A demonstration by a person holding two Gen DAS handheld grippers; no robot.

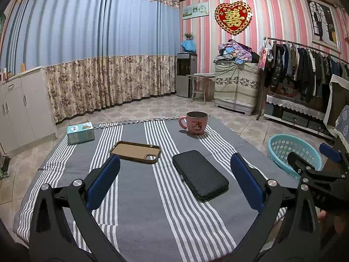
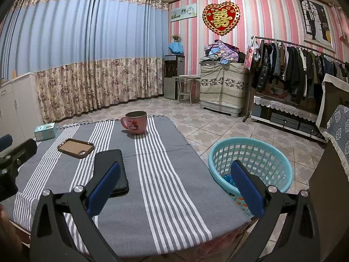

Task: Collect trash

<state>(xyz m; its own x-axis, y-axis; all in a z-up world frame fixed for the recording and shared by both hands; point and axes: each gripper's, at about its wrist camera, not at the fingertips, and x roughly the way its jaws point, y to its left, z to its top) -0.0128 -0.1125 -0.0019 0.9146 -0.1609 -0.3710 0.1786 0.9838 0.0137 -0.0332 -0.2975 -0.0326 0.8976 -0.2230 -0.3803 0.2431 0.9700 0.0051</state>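
Observation:
A turquoise plastic basket stands on the floor by the table's right edge, also seen in the left wrist view. Inside it lie a crumpled blue piece and something orange. On the striped grey cloth are a small teal box, a brown phone case, a black phone-sized case and a pink mug. My left gripper hovers open above the cloth, the black case between its fingers' lines. My right gripper is open over the table's right side, holding nothing.
White cabinets line the left wall. Floral curtains hang behind. A water dispenser, small table, covered chest and clothes rack stand at the back right. A draped chair is right of the basket. Tiled floor surrounds the table.

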